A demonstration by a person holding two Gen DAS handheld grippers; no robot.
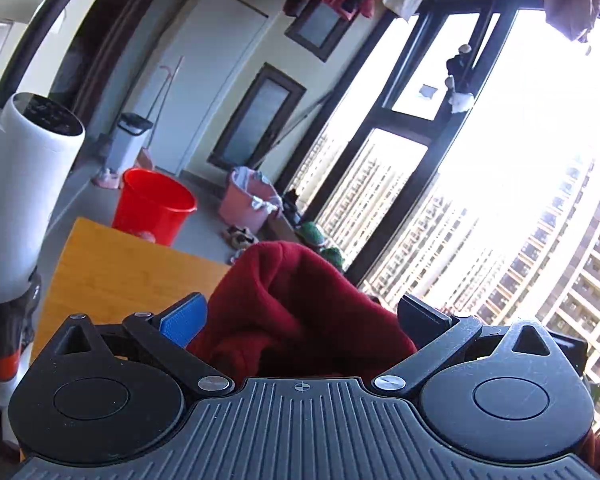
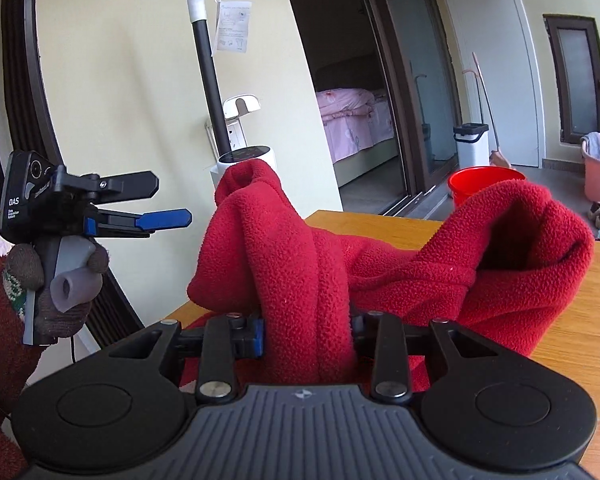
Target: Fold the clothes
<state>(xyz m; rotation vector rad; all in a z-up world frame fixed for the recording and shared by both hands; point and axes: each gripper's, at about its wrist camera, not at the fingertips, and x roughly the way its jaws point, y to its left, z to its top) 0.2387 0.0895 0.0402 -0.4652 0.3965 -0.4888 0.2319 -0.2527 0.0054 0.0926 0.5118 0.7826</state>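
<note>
A red fleece garment (image 2: pixel 440 264) lies bunched on the wooden table (image 2: pixel 592 304). My right gripper (image 2: pixel 308 332) is shut on a thick fold of it near the table's near edge, and the cloth rises in two humps ahead. In the right wrist view my left gripper (image 2: pixel 168 200) is held up at the left, apart from the garment, its two fingers spread and nothing between them. In the left wrist view the left gripper (image 1: pixel 300 312) has its fingers wide apart with the red garment (image 1: pixel 296 300) bulging behind them, not pinched.
A red bucket (image 1: pixel 152 206) and a pink basket (image 1: pixel 248 200) stand on the floor beyond the table (image 1: pixel 112 272). A white cylindrical appliance (image 1: pixel 28 184) and a vacuum pole (image 2: pixel 206 60) stand at the left. Large windows (image 1: pixel 500 160) are at the right; clothes hang overhead.
</note>
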